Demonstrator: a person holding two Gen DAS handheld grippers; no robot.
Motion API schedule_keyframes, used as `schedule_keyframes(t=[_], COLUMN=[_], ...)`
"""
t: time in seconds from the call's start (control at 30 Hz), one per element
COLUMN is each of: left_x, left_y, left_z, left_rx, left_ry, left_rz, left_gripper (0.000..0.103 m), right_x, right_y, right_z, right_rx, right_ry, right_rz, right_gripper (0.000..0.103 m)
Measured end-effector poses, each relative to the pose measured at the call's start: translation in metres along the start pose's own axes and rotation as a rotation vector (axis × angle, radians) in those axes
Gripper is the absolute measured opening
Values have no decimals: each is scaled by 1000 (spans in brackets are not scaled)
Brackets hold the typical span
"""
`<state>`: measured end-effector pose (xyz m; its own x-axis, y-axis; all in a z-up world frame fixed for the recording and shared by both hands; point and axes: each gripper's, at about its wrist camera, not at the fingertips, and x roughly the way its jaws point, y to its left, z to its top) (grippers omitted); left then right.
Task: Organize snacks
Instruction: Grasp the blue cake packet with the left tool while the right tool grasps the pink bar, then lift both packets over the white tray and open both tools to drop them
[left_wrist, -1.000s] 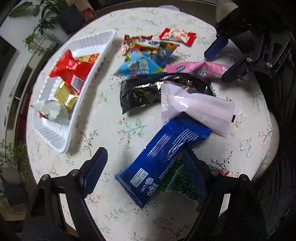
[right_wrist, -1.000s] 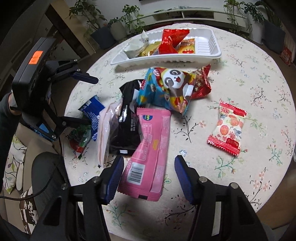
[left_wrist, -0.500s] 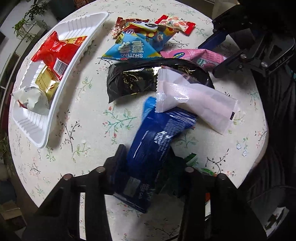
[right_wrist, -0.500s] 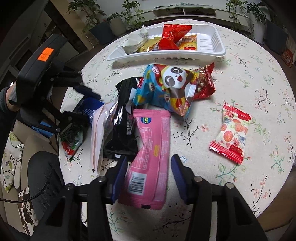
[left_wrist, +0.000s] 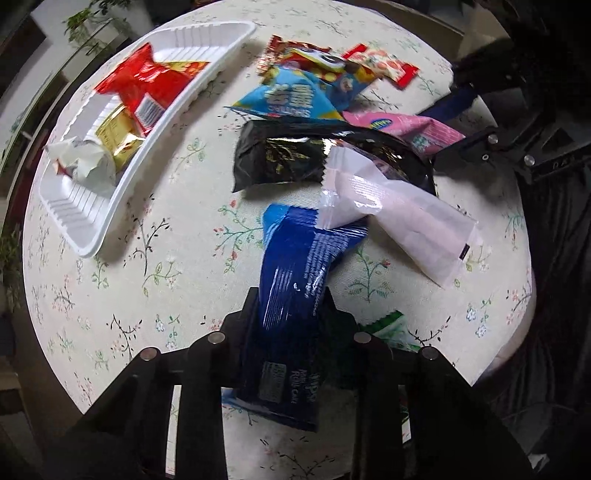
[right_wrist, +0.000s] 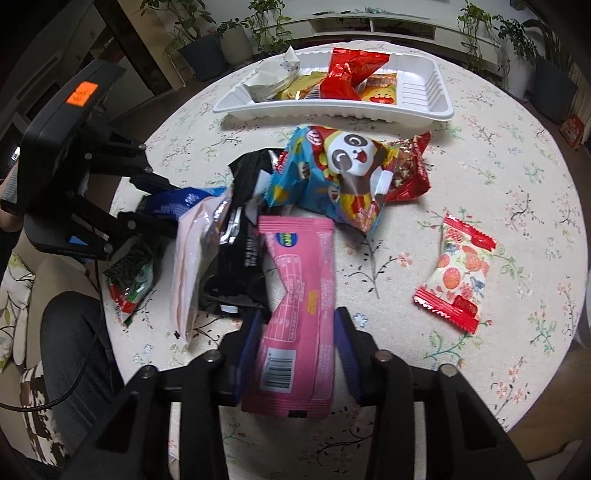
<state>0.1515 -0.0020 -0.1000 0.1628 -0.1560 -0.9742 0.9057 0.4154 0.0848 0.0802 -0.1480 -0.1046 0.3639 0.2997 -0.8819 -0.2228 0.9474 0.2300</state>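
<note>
My left gripper (left_wrist: 291, 306) is shut on a dark blue roll-cake pack (left_wrist: 295, 280), whose far end lies under a pale pink pack (left_wrist: 399, 210). My right gripper (right_wrist: 295, 325) has closed in on a pink wafer pack (right_wrist: 299, 295), its fingers (right_wrist: 345, 343) at the pack's sides. The white tray (left_wrist: 122, 188) at the left holds a red bag (left_wrist: 144, 81), a gold pack and a white wrapper; it also shows at the far side in the right wrist view (right_wrist: 424, 107).
A black bag (left_wrist: 295, 155), a blue panda bag (right_wrist: 343, 173), a dark red pack (right_wrist: 410, 170), a red fruit-candy pack (right_wrist: 458, 273) and a green pack (right_wrist: 129, 273) lie on the round flowered table (left_wrist: 110, 295). The table edge is close behind both grippers.
My left gripper moved forward and shut on the blue pack. My right gripper moved forward and narrowed around the pink pack.
</note>
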Motion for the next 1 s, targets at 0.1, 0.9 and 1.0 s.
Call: schedule_keyframes(t=[0.1, 0.9, 1.0], left_x=[-5, -86, -99], left_y=[6, 73, 86], left_z=[-10, -95, -109], left_rx=[-56, -640, -738], left_ry=[-32, -570, -654], left_rz=[-18, -303, -341], left_gripper=[26, 26, 26], right_x=[-2, -69, -80], right_y=[-3, -66, -91], right_z=[-1, -3, 2], right_rx=[16, 233, 297], right_ry=[-7, -211, -259], right_rz=[11, 184, 228], right_gripper=[28, 24, 24])
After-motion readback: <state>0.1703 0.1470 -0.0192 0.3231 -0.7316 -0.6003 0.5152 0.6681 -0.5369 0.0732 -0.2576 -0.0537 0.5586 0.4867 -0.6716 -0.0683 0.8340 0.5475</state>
